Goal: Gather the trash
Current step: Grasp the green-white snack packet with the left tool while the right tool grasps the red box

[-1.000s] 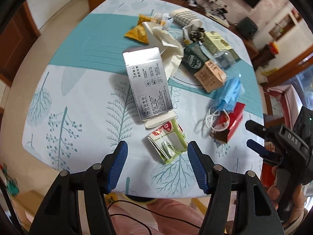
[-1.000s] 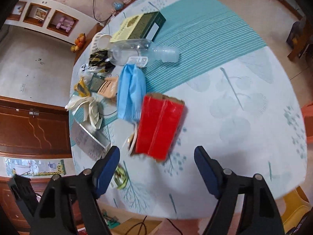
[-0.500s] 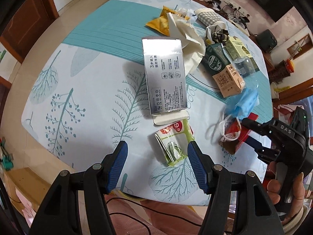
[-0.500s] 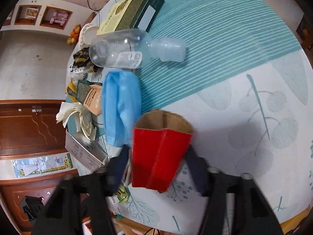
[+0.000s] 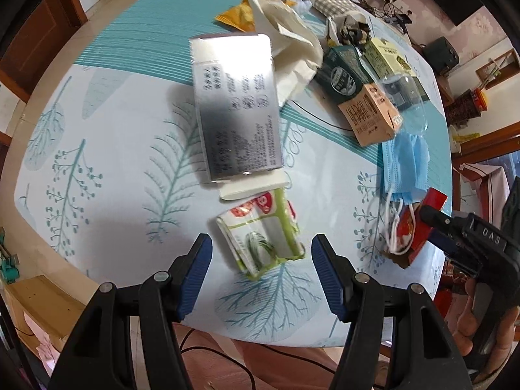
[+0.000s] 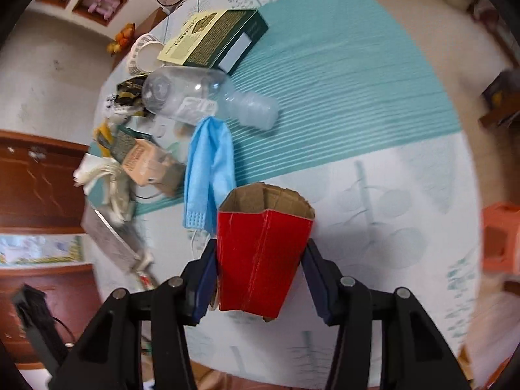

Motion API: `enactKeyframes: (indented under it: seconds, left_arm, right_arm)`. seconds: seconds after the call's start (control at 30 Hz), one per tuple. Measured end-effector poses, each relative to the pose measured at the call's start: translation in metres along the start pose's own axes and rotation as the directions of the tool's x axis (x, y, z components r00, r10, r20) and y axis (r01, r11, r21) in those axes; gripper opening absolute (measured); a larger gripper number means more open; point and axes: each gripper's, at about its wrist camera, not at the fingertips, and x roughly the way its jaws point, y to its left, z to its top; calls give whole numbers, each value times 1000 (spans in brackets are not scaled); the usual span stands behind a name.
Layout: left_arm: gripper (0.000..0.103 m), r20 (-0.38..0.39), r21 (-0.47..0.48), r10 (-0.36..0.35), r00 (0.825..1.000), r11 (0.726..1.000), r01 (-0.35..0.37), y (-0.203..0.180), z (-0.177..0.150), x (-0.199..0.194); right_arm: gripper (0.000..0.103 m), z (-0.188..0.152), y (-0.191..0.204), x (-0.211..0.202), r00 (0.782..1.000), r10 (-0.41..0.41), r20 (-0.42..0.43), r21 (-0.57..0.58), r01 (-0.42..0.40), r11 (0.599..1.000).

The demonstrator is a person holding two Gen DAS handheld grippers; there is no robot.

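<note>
My right gripper [image 6: 260, 276] is shut on a flattened red carton [image 6: 260, 256] with a brown inside, its pads pressing on both sides. In the left wrist view that carton [image 5: 432, 200] shows at the table's right edge, with the right gripper's fingers [image 5: 434, 216] on it. My left gripper [image 5: 261, 273] is open and points down over a crumpled green and white wrapper [image 5: 263, 230]. The wrapper lies just ahead of the fingertips, and neither pad touches it. A blue face mask [image 6: 208, 169] lies against the red carton, its ear loops trailing under it.
A silver box [image 5: 237, 110] lies beyond the wrapper. Farther back are a white paper bag [image 5: 289, 48], a yellow wrapper [image 5: 237, 16], a brown carton [image 5: 370, 113], a clear bottle [image 6: 201, 97], a green box [image 6: 214, 39] and a paper cup [image 6: 143, 55]. The table's near edge [image 5: 276, 341] is close below my left gripper.
My right gripper has shut on the red carton, which stood between its open fingers a second ago. My left gripper has come down closer to the green and white wrapper.
</note>
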Motion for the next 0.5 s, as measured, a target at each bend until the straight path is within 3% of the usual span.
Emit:
enactKeyframes:
  seconds: [0.1, 0.23, 0.4, 0.5]
  left_arm:
    - [62, -14, 11, 8, 1000, 1000, -8, -9, 1, 9]
    - [62, -36, 17, 32, 999, 999, -31, -20, 1, 22]
    - [62, -73, 4, 85, 994, 996, -85, -26, 3, 39]
    - [62, -88, -17, 94, 992, 995, -96, -26, 5, 48]
  right_arm:
    - [51, 0, 1, -4, 995, -84, 48, -65, 87, 994]
    - [51, -6, 6, -9, 973, -177, 147, -152, 199, 968]
    - [50, -6, 0, -6, 969, -188, 159, -145, 211, 967]
    - [50, -5, -4, -8, 952, -217, 213, -153, 252, 955]
